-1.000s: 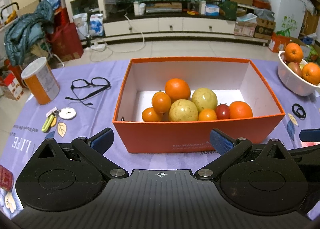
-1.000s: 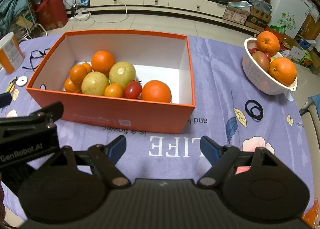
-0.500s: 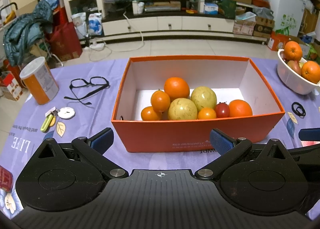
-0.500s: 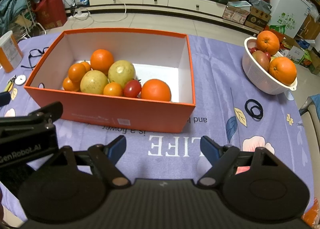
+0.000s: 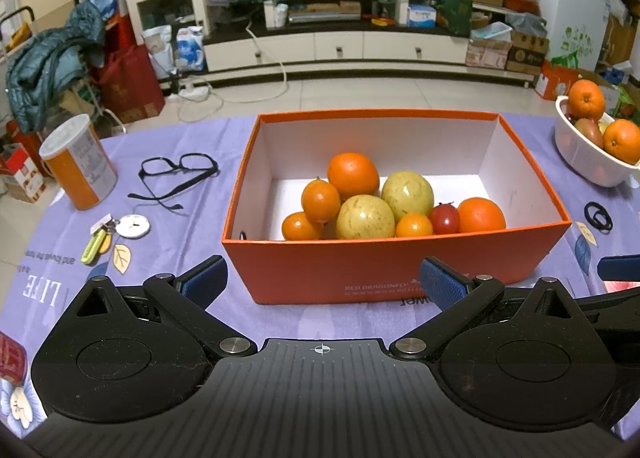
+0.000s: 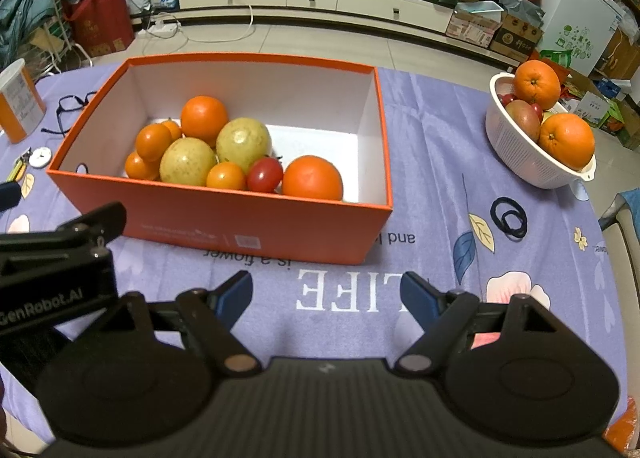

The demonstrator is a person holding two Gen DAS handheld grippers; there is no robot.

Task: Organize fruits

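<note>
Both claws are hovering low over the lilac tabletop, and neither is carrying anything. The left claw is sitting with its blue pads spread wide, facing the near wall of the orange box, just short of it. The right claw is gaping too, its fingers apart over the printed cloth, nothing between them.

Inside the box, the fruit is huddling toward the left and front: a big orange is riding at the back of the pile, two pale yellow-green round fruits are sitting side by side in the middle, small orange ones are crowding around them, a red tomato is nestling beside a larger orange-red fruit at the right end. The right part of the box floor is showing white.

Over to the right, well apart from the box, a white colander is holding two oranges and a reddish mango.
</note>
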